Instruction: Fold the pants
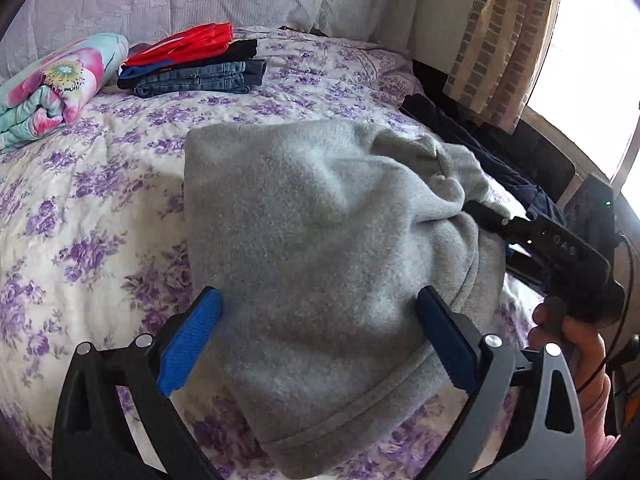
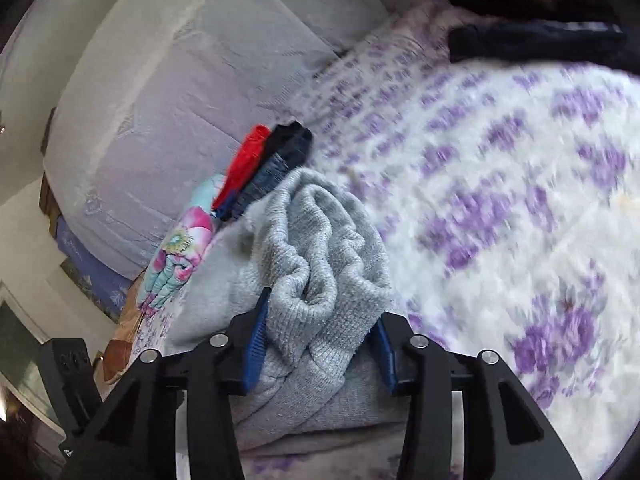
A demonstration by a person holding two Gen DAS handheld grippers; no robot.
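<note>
pants (image 1: 320,232): grey, centre frame on bed (image 1: 80,208), partly folded | left gripper (image 1: 316,344): jaws spread wide over pants, pinching nothing | right gripper (image 2: 318,340): jaws clamping bunched pants end, lower centre | folded stack (image 1: 196,60): upper left, apart from pants | containers: none seen

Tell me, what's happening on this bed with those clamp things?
A person is folding grey pants on a flowery bedspread with a two-finger gripper in each hand. The right gripper is clamped on a bunched end of the grey fabric. The left gripper stands wide open over the flat part, gripping nothing. A stack of folded clothes sits farther up the bed beside a rolled floral blanket, so some garments look finished already.
</note>
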